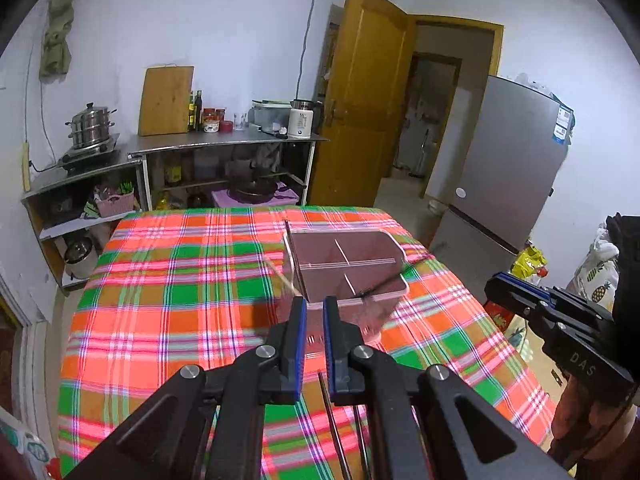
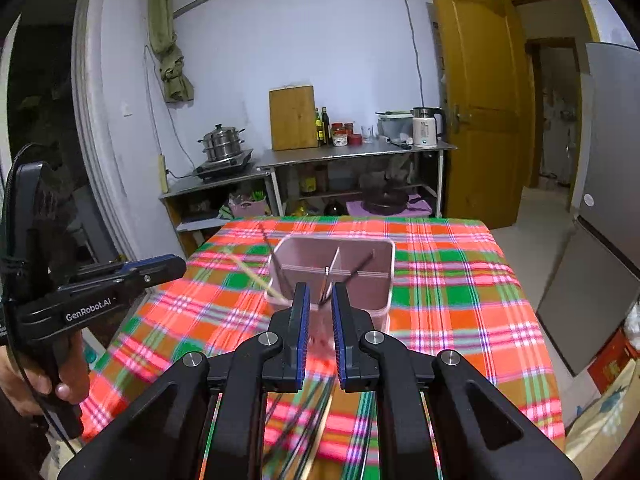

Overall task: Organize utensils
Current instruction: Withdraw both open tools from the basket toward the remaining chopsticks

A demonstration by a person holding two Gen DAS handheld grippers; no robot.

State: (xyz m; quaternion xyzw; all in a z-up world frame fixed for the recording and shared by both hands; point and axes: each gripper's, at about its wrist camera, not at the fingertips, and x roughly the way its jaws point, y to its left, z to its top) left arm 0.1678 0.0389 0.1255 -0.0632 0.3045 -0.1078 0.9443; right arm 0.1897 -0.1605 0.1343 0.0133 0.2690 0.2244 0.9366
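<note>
A pink divided utensil holder (image 1: 348, 272) (image 2: 332, 276) stands on the plaid tablecloth (image 1: 180, 300). Leaning in it are a dark chopstick (image 1: 384, 280) at the right, a pale wooden chopstick (image 1: 280, 276) at the left and a thin dark one (image 2: 272, 248) at the back left. My left gripper (image 1: 315, 306) hovers just short of the holder, shut, with nothing between its pads. My right gripper (image 2: 320, 292) is level with it on the right, jaws slightly apart and empty. Several loose dark chopsticks (image 1: 334, 420) (image 2: 308, 412) lie on the cloth under both grippers, blurred.
A steel counter (image 2: 360, 152) stands behind the table with a steamer pot (image 2: 222, 142), a cutting board (image 2: 292, 118) and a kettle (image 2: 426, 126). A grey fridge (image 1: 508, 168) stands to the right, beside a yellow door (image 1: 360, 100). A hand (image 2: 36, 380) grips the left tool.
</note>
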